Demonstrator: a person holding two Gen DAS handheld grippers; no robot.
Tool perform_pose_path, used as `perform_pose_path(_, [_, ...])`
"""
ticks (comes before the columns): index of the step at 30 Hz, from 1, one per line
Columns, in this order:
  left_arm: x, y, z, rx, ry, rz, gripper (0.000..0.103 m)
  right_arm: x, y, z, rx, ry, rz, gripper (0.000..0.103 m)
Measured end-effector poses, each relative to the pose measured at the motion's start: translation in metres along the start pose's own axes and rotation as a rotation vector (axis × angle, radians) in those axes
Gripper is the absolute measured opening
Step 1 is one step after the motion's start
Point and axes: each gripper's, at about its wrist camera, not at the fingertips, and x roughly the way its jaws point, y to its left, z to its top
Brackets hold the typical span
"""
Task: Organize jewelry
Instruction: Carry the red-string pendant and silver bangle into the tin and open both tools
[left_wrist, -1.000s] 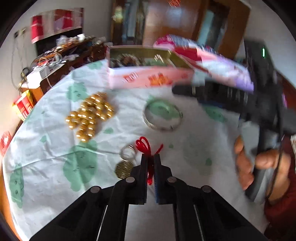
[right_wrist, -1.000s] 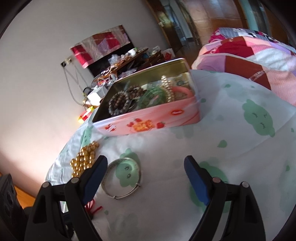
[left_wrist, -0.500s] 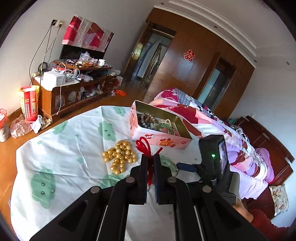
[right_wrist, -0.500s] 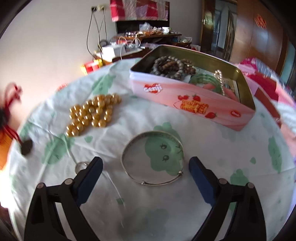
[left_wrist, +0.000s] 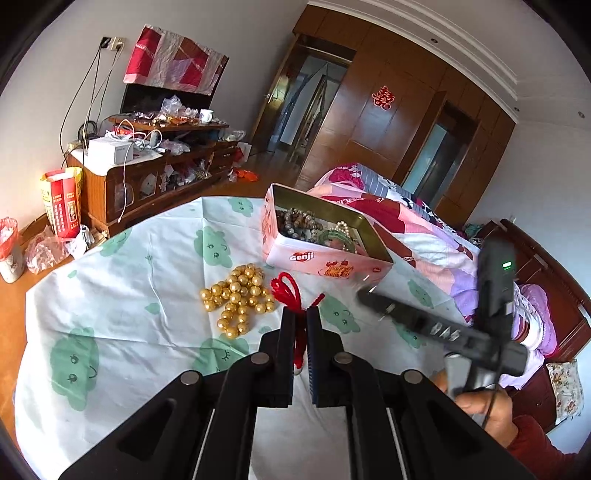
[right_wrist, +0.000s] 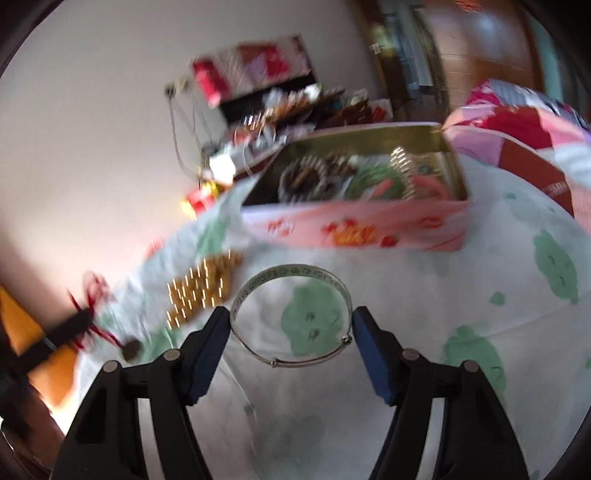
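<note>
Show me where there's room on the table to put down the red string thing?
Bare cloth lies left of the gold beads, toward the table's left edge, and on the right between the silver bangle and the quilt. It is crowded in the middle, where beads, bangle and the pink tin sit close. The left gripper holds the red cord.

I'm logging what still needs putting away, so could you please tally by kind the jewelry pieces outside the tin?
Gold bead strand: 1, lying on the tablecloth
Silver bangle: 1, between the open right tongs
Red cord charm: 1, pinched in the left tongs
Total: 3
</note>
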Motion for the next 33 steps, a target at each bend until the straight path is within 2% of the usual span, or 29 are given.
perform_pose_path(4, [0.005, -0.006, 0.002, 0.014, -0.001, -0.006, 0.005, -0.018, 0.003, 0.007, 0.013, -0.122, -0.049, 0.071])
perform_pose_path(8, [0.010, -0.016, 0.009, 0.043, -0.012, -0.017, 0.005, -0.025, 0.004, 0.011, 0.017, -0.169, -0.101, 0.071])
perform_pose_path(14, [0.024, -0.035, 0.035, 0.084, -0.049, -0.063, 0.005, -0.029, -0.010, 0.025, 0.048, -0.170, -0.129, 0.071])
perform_pose_path(19, [0.049, -0.045, 0.060, 0.109, -0.077, -0.073, 0.005, -0.028, -0.021, 0.056, 0.029, -0.197, -0.186, 0.071])
perform_pose_path(27, [0.111, -0.042, 0.094, 0.074, -0.090, -0.052, 0.005, 0.001, -0.047, 0.094, 0.096, -0.211, -0.215, 0.071])
perform_pose_path(33, [0.158, -0.028, 0.103, 0.023, -0.050, -0.008, 0.005, 0.025, -0.062, 0.107, 0.166, -0.215, -0.218, 0.071])
